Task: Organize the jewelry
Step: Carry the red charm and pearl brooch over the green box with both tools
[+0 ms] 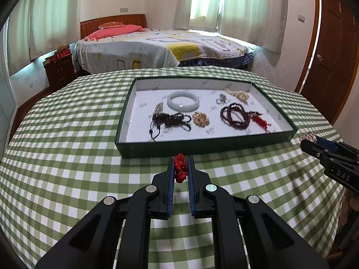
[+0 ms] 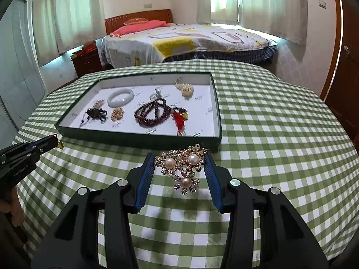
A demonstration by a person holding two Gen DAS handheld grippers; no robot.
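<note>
My left gripper (image 1: 180, 159) is shut on a red knotted cord ornament (image 1: 180, 168), held above the checked cloth just in front of the tray. My right gripper (image 2: 179, 157) is shut on a gold brooch with three pearls (image 2: 182, 168), which hangs between its blue pads. The dark green tray (image 1: 202, 144) with a white floor lies ahead. In it are a pale jade bangle (image 1: 182, 100), a dark corded bracelet (image 1: 171, 121), a small gold piece (image 1: 201, 118), a brown bead string with a red tassel (image 1: 237, 115) and a cream beaded piece (image 1: 237, 94). From the left wrist view the right gripper (image 1: 310, 139) shows at the right edge.
A round table under a green and white checked cloth (image 2: 269, 134) bears the tray. Behind it stand a bed (image 1: 161, 47), a dark nightstand (image 1: 59, 69) on the left and a wooden door (image 1: 332, 67) on the right. The left gripper (image 2: 52, 140) shows at the left edge of the right wrist view.
</note>
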